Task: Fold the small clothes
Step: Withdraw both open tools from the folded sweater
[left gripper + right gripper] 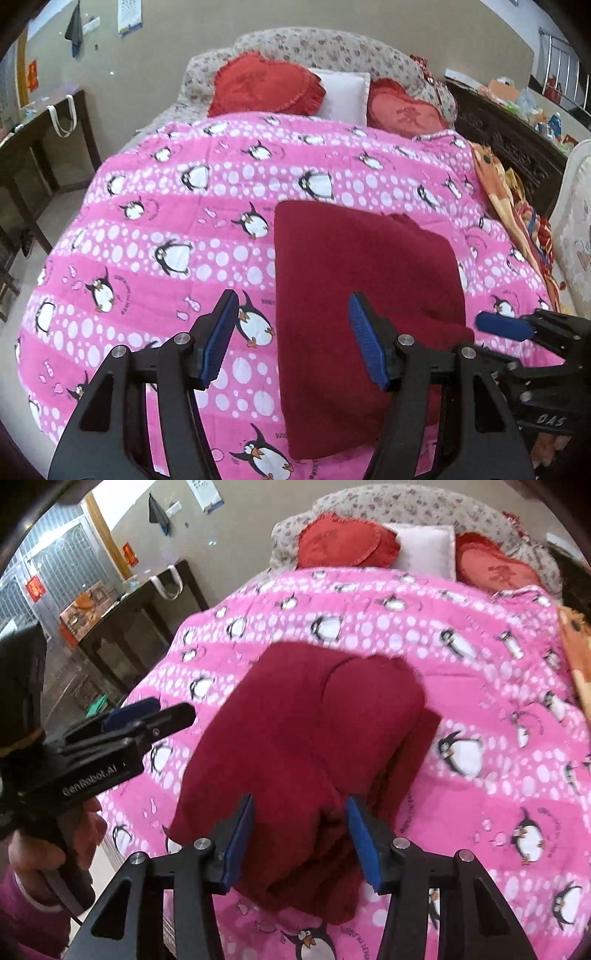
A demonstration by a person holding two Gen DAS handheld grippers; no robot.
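- Looking down along our two grippers, we see a dark red garment (365, 266) lying folded on a pink penguin-print quilt (177, 229) that covers the bed.
- In the left wrist view the garment forms a neat, roughly rectangular block, its left edge straight and its near edge close to the foot of the quilt.
- In the right wrist view two rounded folded parts meet along a seam down the middle of the garment, and a narrower layer shows along its right side.
- Our left gripper (291, 339) hangs above the quilt with its blue pads wide apart; nothing sits between them. One pad is over the quilt, the other over the garment's left part.
- Our right gripper (299, 843) hangs over the near end of the garment, its jaws parted at a middling width. The cloth shows in the gap, but the pads do not press on it.
- A hand (55, 845) in a magenta sleeve holds the left gripper's handle.
- Two red heart-shaped cushions (264, 86) and a white pillow (345, 94) rest at the floral headboard (332, 46).
- A dark worktop (44, 144) stands beside the bed.
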